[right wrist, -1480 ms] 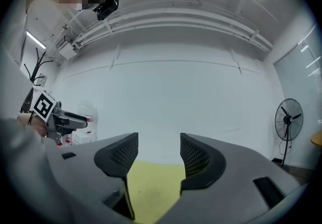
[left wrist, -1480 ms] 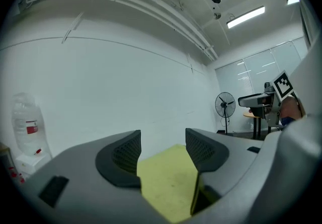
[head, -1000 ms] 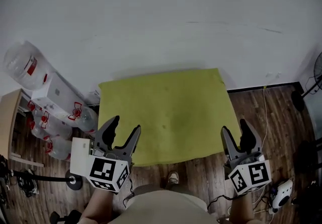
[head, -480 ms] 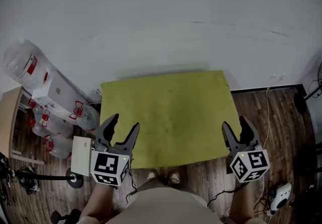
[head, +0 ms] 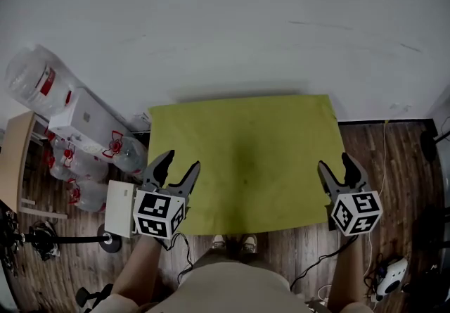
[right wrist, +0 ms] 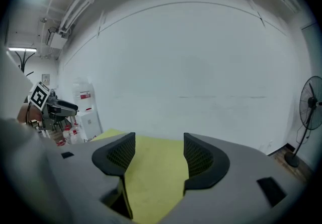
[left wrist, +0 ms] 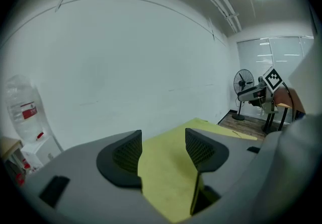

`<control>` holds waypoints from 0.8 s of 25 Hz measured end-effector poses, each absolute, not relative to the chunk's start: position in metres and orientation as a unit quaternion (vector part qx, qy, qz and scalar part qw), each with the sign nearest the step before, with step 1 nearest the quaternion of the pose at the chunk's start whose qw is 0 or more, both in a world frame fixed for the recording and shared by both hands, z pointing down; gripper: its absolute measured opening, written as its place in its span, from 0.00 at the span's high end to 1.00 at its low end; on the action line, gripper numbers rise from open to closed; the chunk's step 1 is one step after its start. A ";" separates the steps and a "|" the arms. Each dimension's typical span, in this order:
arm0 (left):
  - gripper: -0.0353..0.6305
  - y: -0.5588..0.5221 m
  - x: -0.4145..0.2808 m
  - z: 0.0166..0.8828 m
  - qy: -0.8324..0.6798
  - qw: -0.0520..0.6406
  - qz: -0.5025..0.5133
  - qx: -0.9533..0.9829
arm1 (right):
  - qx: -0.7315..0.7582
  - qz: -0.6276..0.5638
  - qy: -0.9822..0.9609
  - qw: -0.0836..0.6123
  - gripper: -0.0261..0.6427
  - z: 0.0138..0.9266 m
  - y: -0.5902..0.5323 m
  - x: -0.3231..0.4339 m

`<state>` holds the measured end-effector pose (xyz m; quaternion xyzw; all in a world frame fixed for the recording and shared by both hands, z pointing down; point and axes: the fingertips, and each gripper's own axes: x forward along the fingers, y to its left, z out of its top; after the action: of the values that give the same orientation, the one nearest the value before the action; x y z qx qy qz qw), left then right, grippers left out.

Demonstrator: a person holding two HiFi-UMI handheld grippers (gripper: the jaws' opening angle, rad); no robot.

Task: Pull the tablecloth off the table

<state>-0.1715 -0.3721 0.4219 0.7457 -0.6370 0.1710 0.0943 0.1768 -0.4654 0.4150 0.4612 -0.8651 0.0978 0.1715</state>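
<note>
At the yellow-green tablecloth's [head: 246, 157] near-left corner, the left gripper [head: 181, 161] holds its jaws wide and empty. At the near-right corner, the right gripper's [head: 334, 162] jaws have just been opening, gripping nothing.

Tablecloth [head: 246, 160] lies spread flat; table beneath hidden. Wall [head: 225, 23] just behind tablecloth's far edge. Left of tablecloth, on floor [head: 411, 185]: big water jug [head: 31, 83] farthest back by wall, carton [head: 88, 122] between jug and tablecloth's far left corner, bottles [head: 70, 178] heaped before carton. Small box [head: 119, 207] just left of near left corner. Person's shoes [head: 232, 242] just before near edge, at middle. Cable [head: 384, 164] on floor right of tablecloth. Fan [right wrist: 312, 112] well right, near wall.
</note>
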 end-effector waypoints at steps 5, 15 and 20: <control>0.52 -0.386 -0.179 0.470 -0.600 0.163 0.155 0.768 | 0.446 0.145 -0.867 0.170 0.50 0.457 -0.491 0.163; 0.52 -0.418 -0.192 0.589 -0.595 0.267 0.175 0.738 | 0.462 0.202 -0.829 0.240 0.45 0.582 -0.531 0.168; 0.52 -0.422 -0.203 0.647 -0.592 0.309 0.192 0.719 | 0.455 0.235 -0.810 0.284 0.45 0.649 -0.532 0.175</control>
<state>-0.2028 -0.4215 0.6474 0.7189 -0.5921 0.1925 0.3090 0.1747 -0.5320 0.6488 0.4554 -0.8104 0.2352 0.2838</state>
